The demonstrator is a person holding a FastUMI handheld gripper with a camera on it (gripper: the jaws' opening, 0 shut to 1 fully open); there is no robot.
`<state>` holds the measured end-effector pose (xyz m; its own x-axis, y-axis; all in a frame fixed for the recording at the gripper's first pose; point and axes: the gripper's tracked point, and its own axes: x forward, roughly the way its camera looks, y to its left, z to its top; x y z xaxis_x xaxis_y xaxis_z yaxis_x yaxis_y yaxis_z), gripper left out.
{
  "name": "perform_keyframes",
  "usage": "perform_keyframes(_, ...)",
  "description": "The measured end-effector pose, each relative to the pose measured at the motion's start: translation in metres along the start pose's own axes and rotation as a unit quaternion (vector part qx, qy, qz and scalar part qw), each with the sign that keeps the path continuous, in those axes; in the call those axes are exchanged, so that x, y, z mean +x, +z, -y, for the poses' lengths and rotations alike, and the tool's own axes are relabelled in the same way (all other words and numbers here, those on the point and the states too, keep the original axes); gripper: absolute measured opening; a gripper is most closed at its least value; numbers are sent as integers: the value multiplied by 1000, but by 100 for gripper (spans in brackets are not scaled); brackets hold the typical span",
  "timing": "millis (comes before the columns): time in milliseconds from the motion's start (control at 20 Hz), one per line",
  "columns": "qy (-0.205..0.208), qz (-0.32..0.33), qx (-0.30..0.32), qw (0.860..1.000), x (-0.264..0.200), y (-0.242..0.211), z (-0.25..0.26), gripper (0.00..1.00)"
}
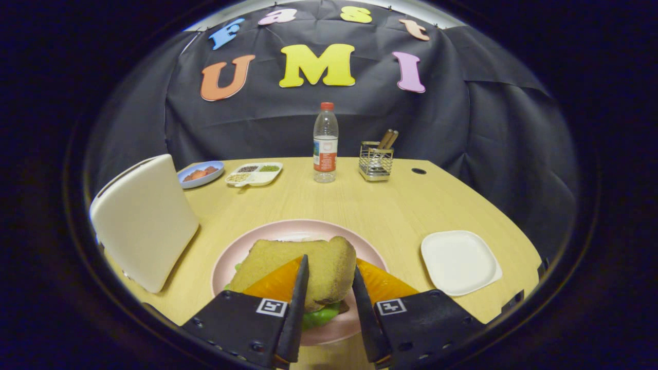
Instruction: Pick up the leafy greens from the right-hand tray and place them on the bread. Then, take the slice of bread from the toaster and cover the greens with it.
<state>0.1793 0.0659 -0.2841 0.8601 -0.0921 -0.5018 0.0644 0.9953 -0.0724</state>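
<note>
A toasted bread slice (288, 259) lies over the leafy greens (321, 314) on the pink plate (257, 235), tilted with its crust edge raised. Green leaf peeks out under its near end and at its left side. My gripper (330, 263) hangs just above the plate's near half. Both fingers press on the near part of the slice, which fills the gap between them. The white toaster (144, 221) stands left of the plate. The white square tray (460, 262) sits to the right, beyond the right finger.
At the back of the wooden table (360, 205) stand a water bottle (325, 144), a wire holder with utensils (376, 160), a divided dish of grains (254, 173) and a blue plate of food (200, 173). A cable hole (418, 170) lies behind the holder.
</note>
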Motion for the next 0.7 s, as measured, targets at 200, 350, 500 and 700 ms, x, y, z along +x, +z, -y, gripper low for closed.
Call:
perform_keyframes(200,-16,-1,-15,1000,-6,0,7,77)
perform_keyframes(350,-14,16,-10,1000,-22,12,10,91)
perform_keyframes(500,-15,54,-7,998,-50,38,11,96)
perform_keyframes(700,-1,112,12,994,-101,78,7,96)
